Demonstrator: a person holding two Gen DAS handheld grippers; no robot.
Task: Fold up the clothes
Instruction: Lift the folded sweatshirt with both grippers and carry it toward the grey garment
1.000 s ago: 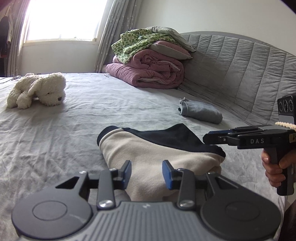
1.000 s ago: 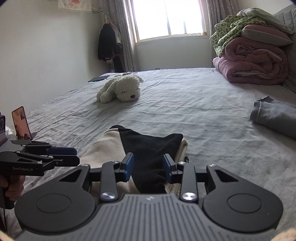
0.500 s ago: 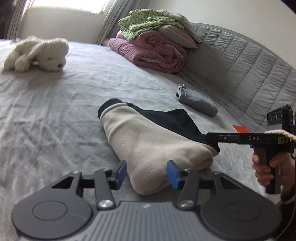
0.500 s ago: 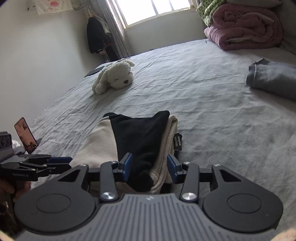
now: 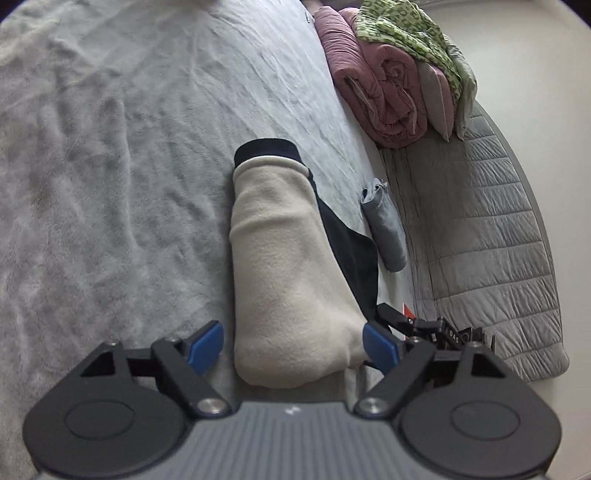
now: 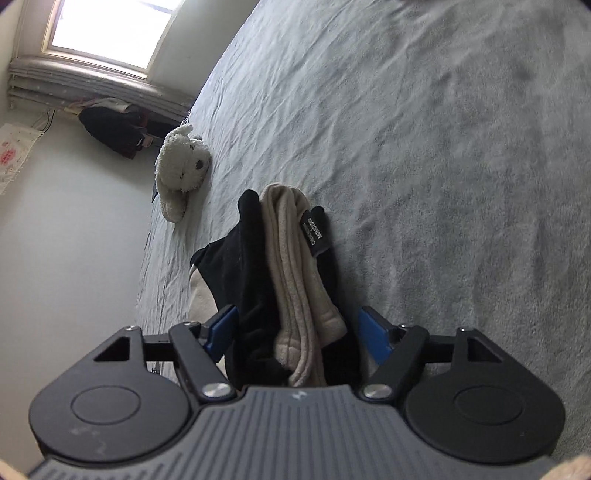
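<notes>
We hold the left gripper (image 5: 293, 347) wide open astride the near end of the folded cream-and-black garment (image 5: 284, 266) on the grey bed (image 5: 110, 184) — the right gripper (image 6: 297, 330), likewise spread, straddles its layered edge at six o'clock, pads not pressing the cloth.

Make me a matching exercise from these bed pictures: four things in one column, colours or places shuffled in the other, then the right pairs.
Things:
1. plush dog
2. rolled quilt
3. folded garment
4. small folded cloth

Descriptions:
a. grey, beside the headboard
b. pink, under a green blanket
c. cream and black, between open jaws
d. white, near the bed's edge

Pairs: 1-d, 2-b, 3-c, 4-a
</notes>
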